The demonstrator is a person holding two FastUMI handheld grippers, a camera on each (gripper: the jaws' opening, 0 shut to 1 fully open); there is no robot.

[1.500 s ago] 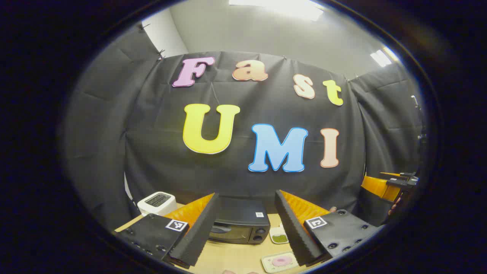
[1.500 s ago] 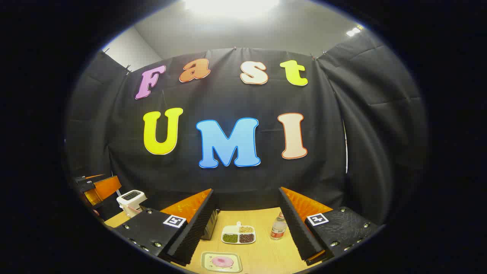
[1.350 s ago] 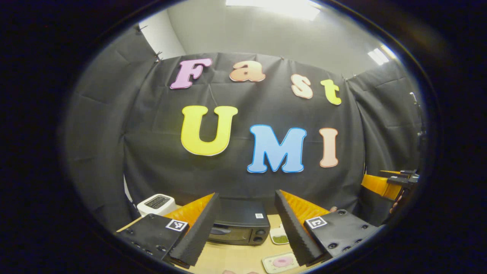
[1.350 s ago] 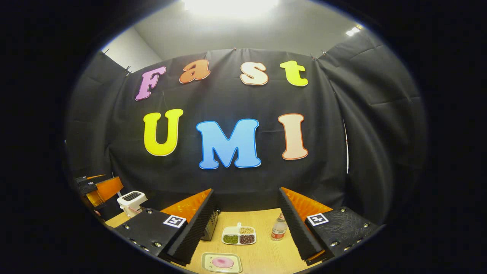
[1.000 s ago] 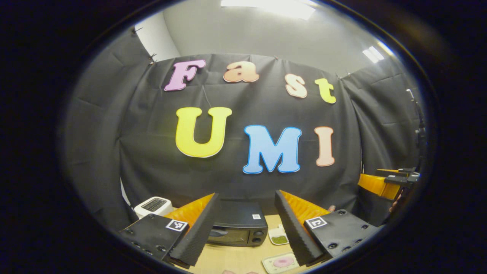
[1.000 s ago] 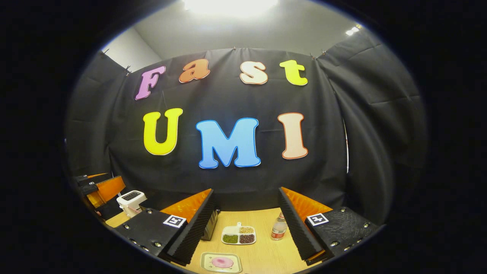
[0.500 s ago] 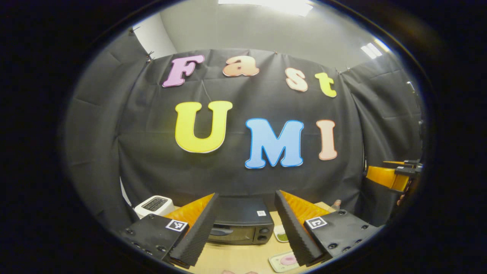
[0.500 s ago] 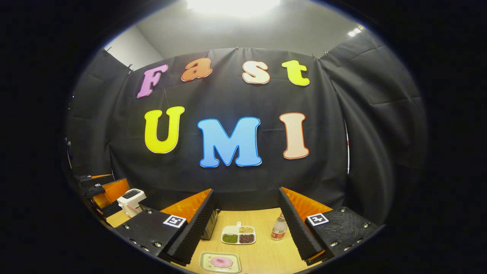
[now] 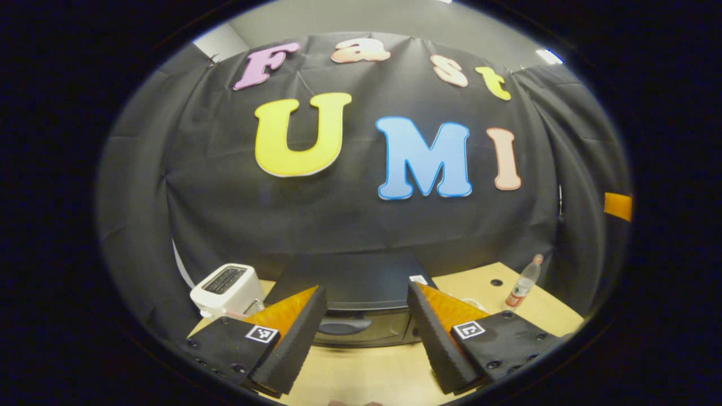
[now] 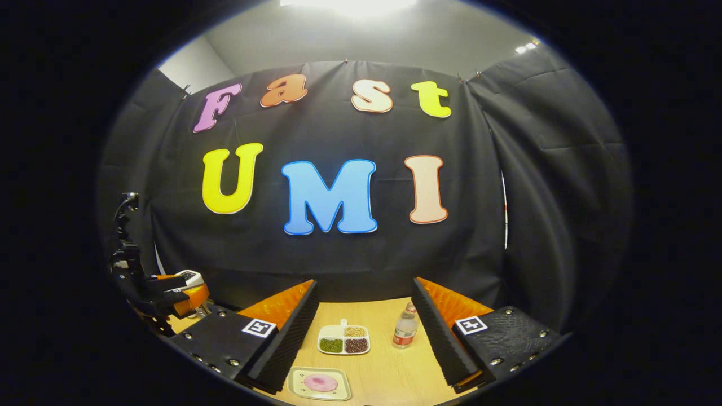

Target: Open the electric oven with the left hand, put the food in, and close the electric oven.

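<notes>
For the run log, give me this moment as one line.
left gripper: open, facing oven | oven door: closed | right gripper: open, empty | food plate: on table

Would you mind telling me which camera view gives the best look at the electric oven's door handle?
The left gripper view: the electric oven sits straight ahead between the open left gripper's fingers, with its door handle facing the camera. In the right gripper view I can't make out the oven or its handle.

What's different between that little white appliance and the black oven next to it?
The toaster is white and small, with slots on top; the electric oven is black, much wider, with a front door and a handle. The toaster stands off to one side, while the oven sits straight ahead between the open left gripper's fingers. Both rest on the same wooden table, against the black cloth.
</notes>
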